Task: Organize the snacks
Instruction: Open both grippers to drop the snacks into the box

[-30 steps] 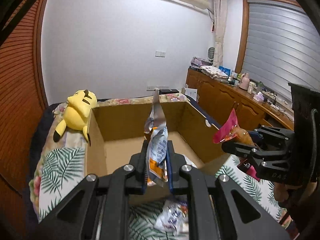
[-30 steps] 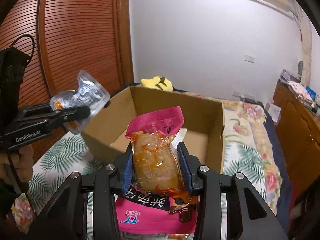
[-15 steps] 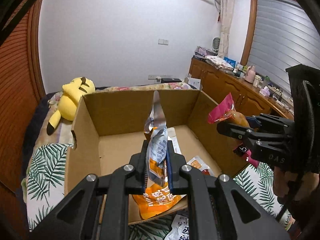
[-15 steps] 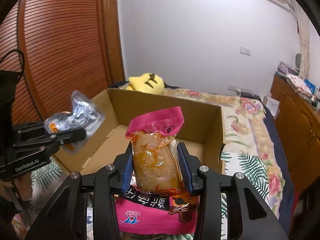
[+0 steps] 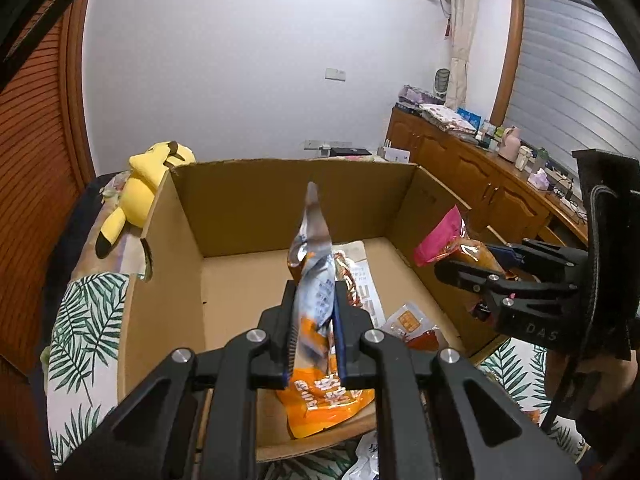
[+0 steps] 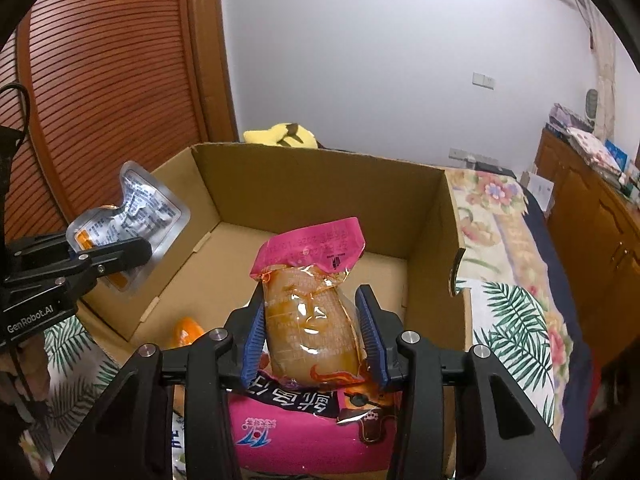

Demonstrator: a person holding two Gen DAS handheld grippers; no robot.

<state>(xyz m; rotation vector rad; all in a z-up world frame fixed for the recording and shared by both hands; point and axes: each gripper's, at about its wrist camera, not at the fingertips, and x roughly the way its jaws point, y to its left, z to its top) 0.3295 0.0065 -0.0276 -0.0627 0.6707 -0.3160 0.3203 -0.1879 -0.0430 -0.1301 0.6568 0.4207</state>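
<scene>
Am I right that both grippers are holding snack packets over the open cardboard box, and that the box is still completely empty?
Not quite: the box is not empty. The left wrist view shows an orange bag and a small packet already lying on its floor. The rest holds: the left gripper grips a silver packet and the right gripper grips a pink-topped packet over the open box.

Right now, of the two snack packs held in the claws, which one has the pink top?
The brown snack pack in the right claw: a pink seal strip tops it. The left claw holds a silver-and-orange foil pack.
</scene>
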